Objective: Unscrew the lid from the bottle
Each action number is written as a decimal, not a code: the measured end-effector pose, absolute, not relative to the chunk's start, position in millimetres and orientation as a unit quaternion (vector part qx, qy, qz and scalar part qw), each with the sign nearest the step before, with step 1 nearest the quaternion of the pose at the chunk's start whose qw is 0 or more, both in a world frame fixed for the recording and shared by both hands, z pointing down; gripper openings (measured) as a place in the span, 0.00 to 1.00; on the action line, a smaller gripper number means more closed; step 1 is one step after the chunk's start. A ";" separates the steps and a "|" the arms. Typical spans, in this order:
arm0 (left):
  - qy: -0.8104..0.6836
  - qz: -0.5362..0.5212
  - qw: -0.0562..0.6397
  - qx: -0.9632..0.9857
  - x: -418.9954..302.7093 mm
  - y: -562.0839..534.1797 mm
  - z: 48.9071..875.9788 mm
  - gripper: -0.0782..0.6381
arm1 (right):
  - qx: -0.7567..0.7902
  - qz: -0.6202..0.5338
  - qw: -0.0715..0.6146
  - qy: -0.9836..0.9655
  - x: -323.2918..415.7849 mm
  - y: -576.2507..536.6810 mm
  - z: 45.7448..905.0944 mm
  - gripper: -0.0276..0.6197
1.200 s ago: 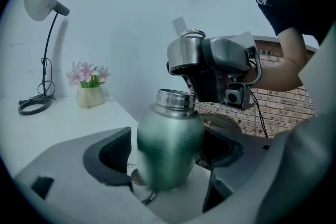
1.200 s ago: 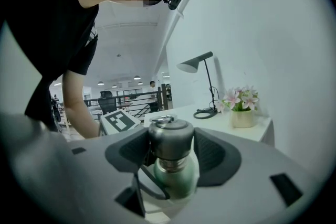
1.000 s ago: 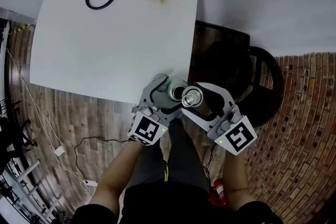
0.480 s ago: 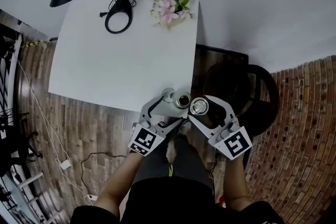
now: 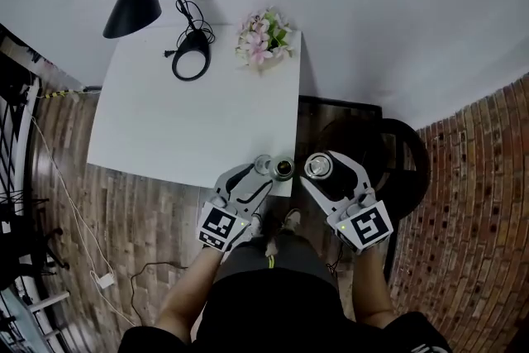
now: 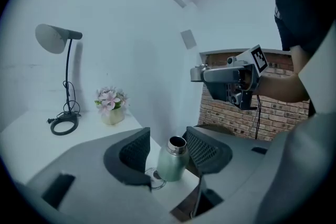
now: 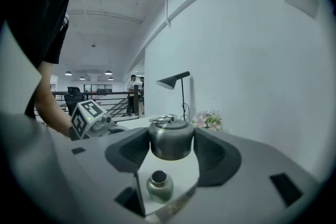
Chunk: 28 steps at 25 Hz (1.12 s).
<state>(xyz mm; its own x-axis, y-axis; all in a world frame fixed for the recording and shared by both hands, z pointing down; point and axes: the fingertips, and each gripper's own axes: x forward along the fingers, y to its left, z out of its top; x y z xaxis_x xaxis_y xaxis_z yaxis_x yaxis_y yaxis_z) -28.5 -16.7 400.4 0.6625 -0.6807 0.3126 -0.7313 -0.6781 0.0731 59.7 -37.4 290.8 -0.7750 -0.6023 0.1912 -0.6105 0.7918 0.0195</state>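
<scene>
Gripping the freed lid (image 5: 317,167) in my right gripper (image 7: 169,136), with my left gripper (image 5: 252,179) let go and closing empty, I judge the job done: the bottle (image 6: 170,162) stands open at the near right corner of the table (image 5: 182,120).

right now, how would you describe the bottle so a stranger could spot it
Start at the white table with the black lamp and pink flowers at its far end. At the near edge, by the right corner, stands a pale green metal bottle. It alone has an open, dark mouth; its lid is in the right gripper.
</scene>
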 end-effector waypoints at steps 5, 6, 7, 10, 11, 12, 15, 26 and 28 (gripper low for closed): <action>-0.408 0.110 0.064 0.904 -35.6 -22.5 364.9 0.25 | 0.359 0.013 0.103 -0.928 74.7 -39.8 273.8 0.45; -0.409 0.105 0.056 0.905 -36.7 -25.3 357.4 0.21 | 0.363 0.004 0.096 -0.927 77.5 -42.4 269.0 0.45; -0.411 0.099 0.049 0.905 -37.6 -28.5 349.9 0.19 | 0.367 -0.003 0.090 -0.926 79.9 -45.0 263.4 0.45; -0.423 0.082 0.025 0.902 -40.7 -34.0 326.3 0.16 | 0.382 -0.007 0.080 -0.920 91.1 -47.4 247.9 0.45; -0.431 0.077 0.017 0.899 -42.5 -34.4 318.0 0.15 | 0.388 -0.004 0.075 -0.918 96.3 -46.6 243.7 0.45; -0.439 0.073 0.008 0.895 -44.9 -34.9 309.5 0.14 | 0.394 -0.003 0.069 -0.917 101.9 -46.0 240.0 0.45; -0.459 0.054 -0.008 0.887 -52.0 -36.6 282.3 0.14 | 0.411 -0.007 0.060 -0.909 118.6 -45.2 230.3 0.45; -0.512 0.002 -0.001 0.859 -90.1 -21.8 221.6 0.14 | 0.498 -0.002 0.045 -0.866 193.1 -41.8 211.9 0.45; -0.526 -0.009 -0.017 0.850 -102.1 -17.7 207.7 0.14 | 0.520 -0.010 0.046 -0.853 208.2 -38.9 205.1 0.45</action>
